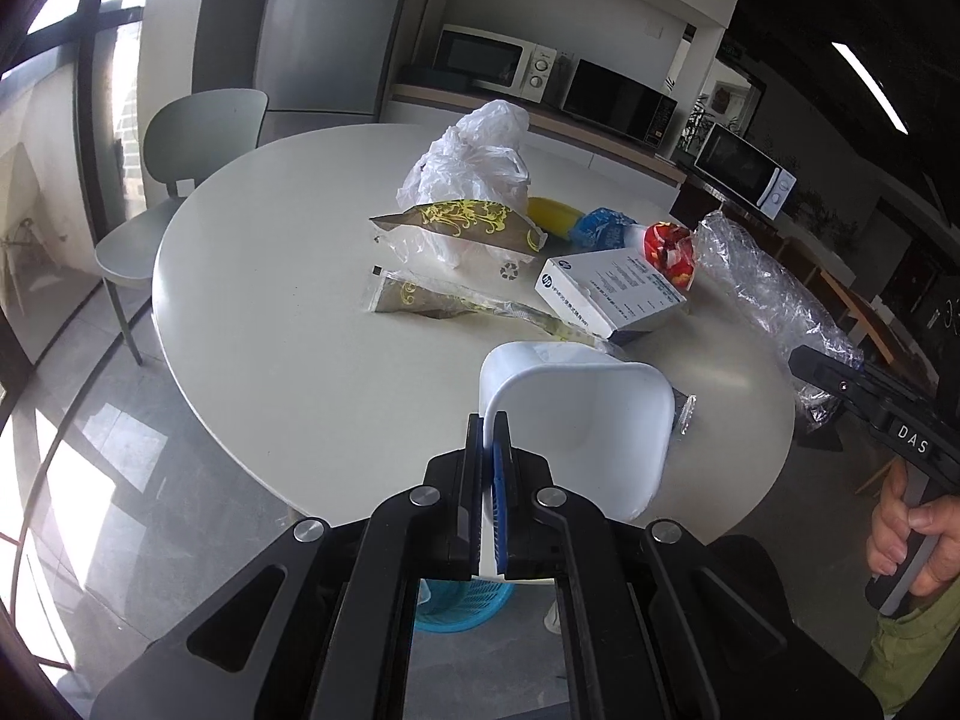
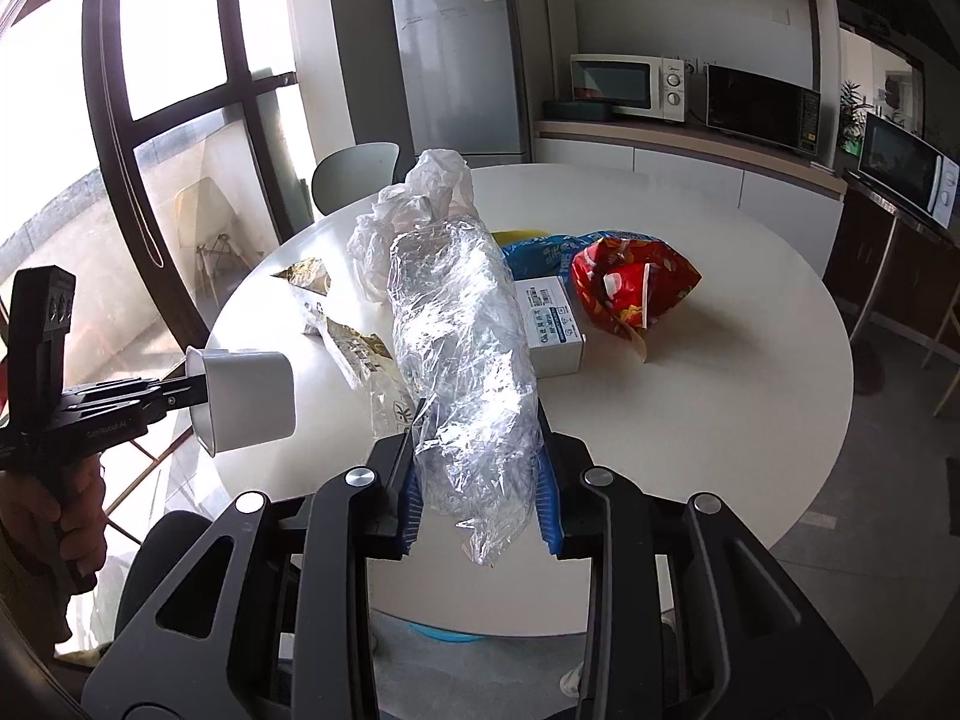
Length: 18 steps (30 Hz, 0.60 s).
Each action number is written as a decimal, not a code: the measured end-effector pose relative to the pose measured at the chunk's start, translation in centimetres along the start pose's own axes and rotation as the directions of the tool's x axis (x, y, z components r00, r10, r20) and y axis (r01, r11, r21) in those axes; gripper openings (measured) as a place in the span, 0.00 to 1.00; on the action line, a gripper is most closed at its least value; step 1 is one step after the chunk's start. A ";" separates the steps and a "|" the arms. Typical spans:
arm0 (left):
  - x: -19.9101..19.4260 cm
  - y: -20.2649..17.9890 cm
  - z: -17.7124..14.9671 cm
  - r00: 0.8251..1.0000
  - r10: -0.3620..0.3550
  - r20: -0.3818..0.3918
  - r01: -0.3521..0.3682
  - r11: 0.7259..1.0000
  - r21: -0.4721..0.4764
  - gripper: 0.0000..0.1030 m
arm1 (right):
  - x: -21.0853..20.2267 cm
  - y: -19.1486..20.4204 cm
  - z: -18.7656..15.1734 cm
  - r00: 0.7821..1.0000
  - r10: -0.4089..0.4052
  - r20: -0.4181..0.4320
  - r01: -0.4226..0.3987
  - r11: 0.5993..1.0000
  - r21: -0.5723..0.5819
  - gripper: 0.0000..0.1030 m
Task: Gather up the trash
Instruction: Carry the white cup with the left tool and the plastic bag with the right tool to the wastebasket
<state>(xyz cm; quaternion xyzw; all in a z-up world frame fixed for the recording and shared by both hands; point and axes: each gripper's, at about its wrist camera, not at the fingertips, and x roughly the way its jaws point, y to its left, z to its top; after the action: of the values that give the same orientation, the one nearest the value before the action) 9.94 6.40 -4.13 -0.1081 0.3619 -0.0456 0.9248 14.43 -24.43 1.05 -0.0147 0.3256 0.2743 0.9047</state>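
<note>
My left gripper (image 1: 495,420) is shut on the rim of a small white bin (image 1: 579,420), held tipped over the near edge of the round white table (image 1: 270,300); the bin also shows at the left of the right wrist view (image 2: 246,399). My right gripper (image 2: 477,450) is shut on a crumpled clear plastic wrap (image 2: 462,348), held above the table; the wrap also shows in the left wrist view (image 1: 762,288). On the table lie a white plastic bag (image 1: 474,162), gold-patterned wrappers (image 1: 468,228), a white box (image 1: 612,291), a red snack bag (image 2: 630,285), a blue wrapper (image 1: 600,225) and a yellow item (image 1: 552,213).
A grey chair (image 1: 180,180) stands at the table's far left. A blue basket (image 1: 465,603) sits on the floor under the table's near edge. A counter with microwaves (image 2: 630,84) and a fridge (image 2: 459,60) stand behind. Large windows are to the left.
</note>
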 end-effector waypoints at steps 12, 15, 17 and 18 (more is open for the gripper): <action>-3.8 0.4 -3.7 1.000 0.018 -0.009 -0.017 0.999 0.035 0.02 | -4.1 2.8 -3.4 0.999 0.046 0.000 -0.046 0.998 -0.048 0.27; -4.5 0.6 -4.8 1.000 0.025 -0.018 -0.024 0.999 0.041 0.02 | -4.7 3.6 -4.8 0.997 0.071 -0.024 -0.073 0.996 -0.061 0.27; -4.7 0.8 -5.5 0.999 0.031 -0.034 -0.029 0.999 0.038 0.02 | -5.0 4.0 -5.6 0.997 0.069 -0.038 -0.072 0.995 -0.071 0.27; -4.7 0.9 -5.8 0.998 0.035 -0.043 -0.034 0.999 0.036 0.02 | -5.1 4.1 -6.0 0.997 0.066 -0.043 -0.069 0.995 -0.073 0.27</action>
<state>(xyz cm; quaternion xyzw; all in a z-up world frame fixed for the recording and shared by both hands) 2.58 7.11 -5.36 -0.0844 0.3828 -0.0383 0.9192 5.60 -24.68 0.05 -0.0429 0.3337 0.3163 0.8870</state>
